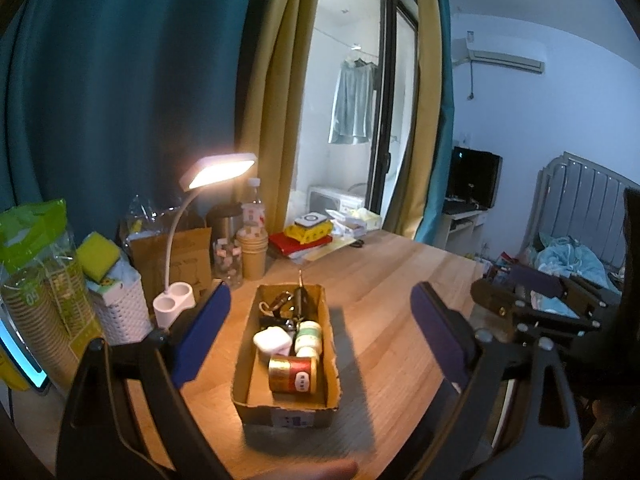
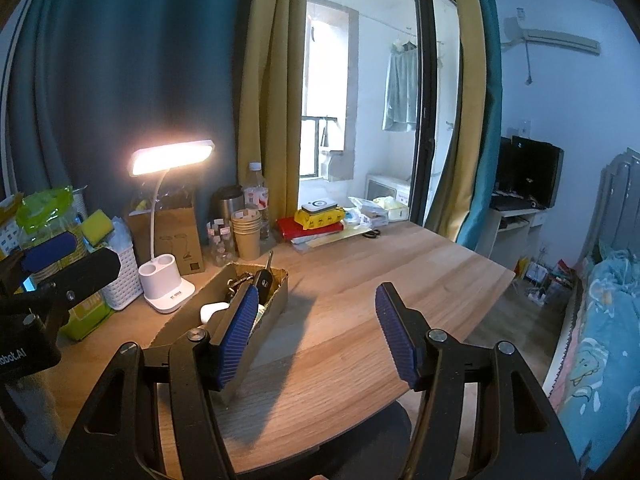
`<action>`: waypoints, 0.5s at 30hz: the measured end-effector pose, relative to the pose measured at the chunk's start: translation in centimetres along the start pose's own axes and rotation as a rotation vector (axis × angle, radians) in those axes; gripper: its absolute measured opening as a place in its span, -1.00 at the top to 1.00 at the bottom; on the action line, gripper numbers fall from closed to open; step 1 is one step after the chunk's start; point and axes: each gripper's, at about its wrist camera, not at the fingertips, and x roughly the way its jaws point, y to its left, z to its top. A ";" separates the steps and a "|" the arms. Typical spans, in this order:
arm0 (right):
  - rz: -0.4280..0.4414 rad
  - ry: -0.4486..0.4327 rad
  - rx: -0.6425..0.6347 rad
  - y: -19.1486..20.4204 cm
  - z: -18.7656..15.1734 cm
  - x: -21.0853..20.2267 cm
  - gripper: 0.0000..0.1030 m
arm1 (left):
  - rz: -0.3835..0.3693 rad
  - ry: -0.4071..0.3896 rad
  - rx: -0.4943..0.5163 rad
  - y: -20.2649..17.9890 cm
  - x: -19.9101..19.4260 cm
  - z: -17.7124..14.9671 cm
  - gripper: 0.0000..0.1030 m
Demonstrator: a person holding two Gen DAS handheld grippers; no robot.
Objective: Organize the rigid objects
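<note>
Left wrist, box (image 1: pixel 286 414) between open claw (image 1: pixel 320 336)

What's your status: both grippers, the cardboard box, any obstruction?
Left gripper open, empty. Right gripper open, empty. Long brown cardboard box on wooden table holds red-gold can, white case, keys. Nothing in the way.

Little is proving readable. The left gripper (image 2: pixel 50 258), seen at the edge of the right wrist view, is showing white lettering on its black body that reads "obot.AI", cut off at the frame edge. A stack of paper cups (image 1: pixel 30 316) in clear wrap is carrying a green figure, seemingly "50" mirrored. Labels on the red-and-gold can (image 1: pixel 293 374) and bottle (image 2: pixel 256 196) are staying too blurred to read.
</note>
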 end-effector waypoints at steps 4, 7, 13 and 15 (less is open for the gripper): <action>-0.007 -0.001 0.011 -0.2 0.0 0.1 -0.25 | 0.005 -0.004 0.004 0.0 0.1 0.0 -0.80; -0.010 0.000 0.011 -0.2 -0.1 0.1 -0.25 | 0.003 -0.004 0.005 0.0 0.1 0.1 -0.80; -0.009 0.000 0.011 -0.3 -0.1 0.2 -0.25 | -0.001 -0.001 0.010 0.0 0.2 0.1 -0.80; -0.010 0.001 0.010 -0.3 -0.1 0.2 -0.25 | -0.003 0.001 0.011 0.1 0.2 0.1 -0.80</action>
